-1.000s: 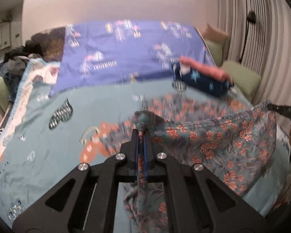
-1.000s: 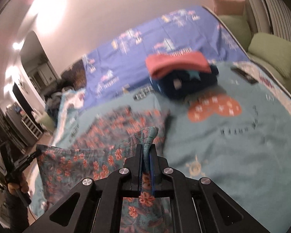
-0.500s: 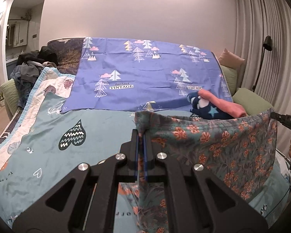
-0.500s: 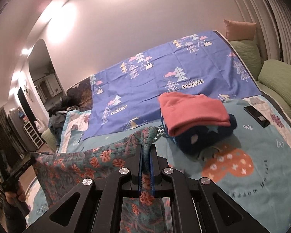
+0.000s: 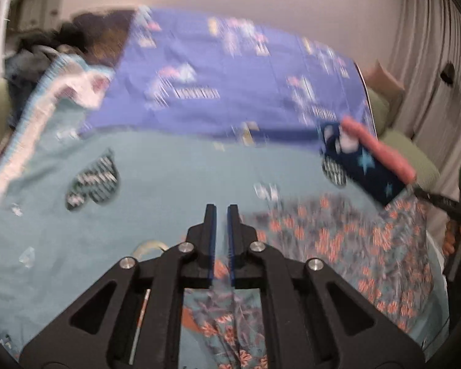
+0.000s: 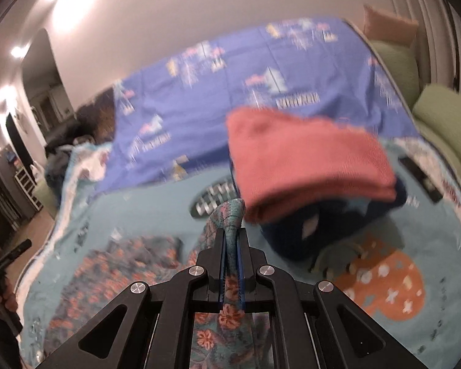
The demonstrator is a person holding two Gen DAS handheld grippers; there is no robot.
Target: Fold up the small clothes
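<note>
The floral garment point(image 5: 338, 246) lies spread on the teal bedspread point(image 5: 169, 200), to the right of my left gripper point(image 5: 221, 207). That gripper's jaws are opening; a narrow gap shows between the tips with nothing in it, and cloth lies underneath near the finger bases. In the right wrist view my right gripper point(image 6: 231, 233) is shut on a bunched corner of the floral garment point(image 6: 113, 276), which trails left over the bed. That corner is just in front of a folded stack: a pink piece point(image 6: 307, 156) on a navy starred piece point(image 6: 322, 230). Both views are blurred.
A blue tree-print sheet point(image 5: 230, 77) covers the far half of the bed. Green cushions point(image 6: 445, 123) line the right side, and a dark flat device point(image 6: 421, 175) lies near them. A heap of dark clothes point(image 5: 37, 58) sits at the far left. A hand shows at the left edge point(image 6: 0, 298).
Half a second ago the garment hung stretched between both grippers; it now lies on the bedspread. The left jaws have parted and let go of their corner. The right grip is unchanged.
</note>
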